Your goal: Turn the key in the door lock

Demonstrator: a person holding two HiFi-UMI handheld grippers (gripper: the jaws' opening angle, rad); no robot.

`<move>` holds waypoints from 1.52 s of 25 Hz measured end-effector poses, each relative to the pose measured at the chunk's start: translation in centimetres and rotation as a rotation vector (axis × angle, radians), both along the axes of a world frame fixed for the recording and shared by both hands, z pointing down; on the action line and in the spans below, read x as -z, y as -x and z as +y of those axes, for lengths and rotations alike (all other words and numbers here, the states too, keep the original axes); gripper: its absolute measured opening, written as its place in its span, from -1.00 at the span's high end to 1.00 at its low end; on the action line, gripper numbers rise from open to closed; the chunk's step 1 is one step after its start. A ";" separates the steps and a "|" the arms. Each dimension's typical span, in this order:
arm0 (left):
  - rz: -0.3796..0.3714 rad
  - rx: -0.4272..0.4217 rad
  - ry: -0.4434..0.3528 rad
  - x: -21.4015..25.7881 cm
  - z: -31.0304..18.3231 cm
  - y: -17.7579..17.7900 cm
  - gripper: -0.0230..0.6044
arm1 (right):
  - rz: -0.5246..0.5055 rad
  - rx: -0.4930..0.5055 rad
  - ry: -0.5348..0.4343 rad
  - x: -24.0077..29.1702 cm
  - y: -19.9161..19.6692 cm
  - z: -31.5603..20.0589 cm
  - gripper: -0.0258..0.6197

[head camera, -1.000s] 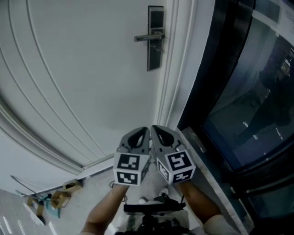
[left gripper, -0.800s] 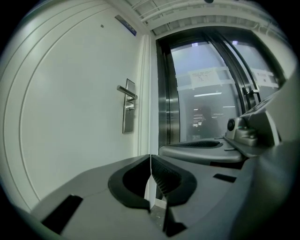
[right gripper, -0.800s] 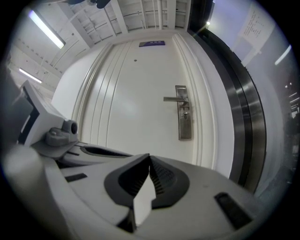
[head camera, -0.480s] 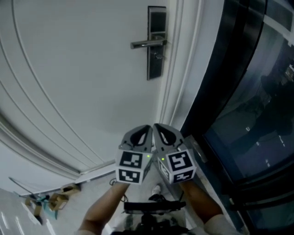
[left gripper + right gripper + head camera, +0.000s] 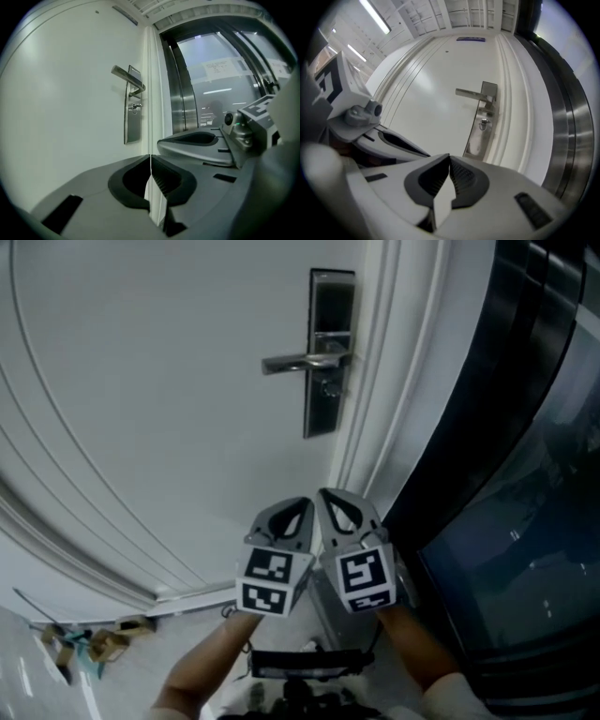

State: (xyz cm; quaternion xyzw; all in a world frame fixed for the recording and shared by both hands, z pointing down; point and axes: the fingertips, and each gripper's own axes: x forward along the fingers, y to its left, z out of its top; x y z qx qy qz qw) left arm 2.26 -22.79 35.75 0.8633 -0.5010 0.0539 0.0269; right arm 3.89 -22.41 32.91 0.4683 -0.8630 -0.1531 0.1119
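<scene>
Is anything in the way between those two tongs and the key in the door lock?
Nothing visible: only open air separates the left tongs and right tongs from the key below the handle.

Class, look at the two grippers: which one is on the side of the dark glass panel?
The right gripper: it is next to the dark glass panel, while the left gripper is on the white door's side.

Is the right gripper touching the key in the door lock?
Apart. In its own view the right gripper sits short of the key, white door between.
</scene>
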 end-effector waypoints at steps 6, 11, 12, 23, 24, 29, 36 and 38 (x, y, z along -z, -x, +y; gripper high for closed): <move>-0.017 0.031 -0.015 1.0 -2.9 -1.1 0.87 | 0.197 0.026 -0.138 2.5 -1.0 -3.5 0.89; -0.013 0.054 -0.052 3.0 -4.7 -1.8 0.87 | 0.331 0.049 -0.253 4.6 -1.5 -5.6 0.83; -0.010 0.056 -0.057 3.3 -5.1 -1.9 0.87 | 0.339 0.054 -0.259 4.9 -1.5 -5.9 0.83; 0.010 -0.002 -0.107 6.1 -8.0 -2.0 0.87 | 0.585 -0.041 -0.411 7.9 -1.2 -9.3 0.72; 0.011 -0.012 -0.111 6.3 -8.2 -1.9 0.87 | 0.617 -0.060 -0.433 8.3 -1.1 -9.7 0.72; 0.026 -0.040 -0.135 7.1 -8.8 -0.8 0.87 | 0.729 -0.140 -0.492 9.9 -0.6 -11.4 0.70; 0.040 -0.066 -0.133 6.8 -9.7 0.5 0.87 | 0.792 -0.189 -0.457 9.7 -0.4 -14.0 0.70; 0.044 -0.074 -0.129 6.6 -9.8 0.7 0.87 | 0.765 -0.191 -0.441 9.7 -0.2 -14.1 0.79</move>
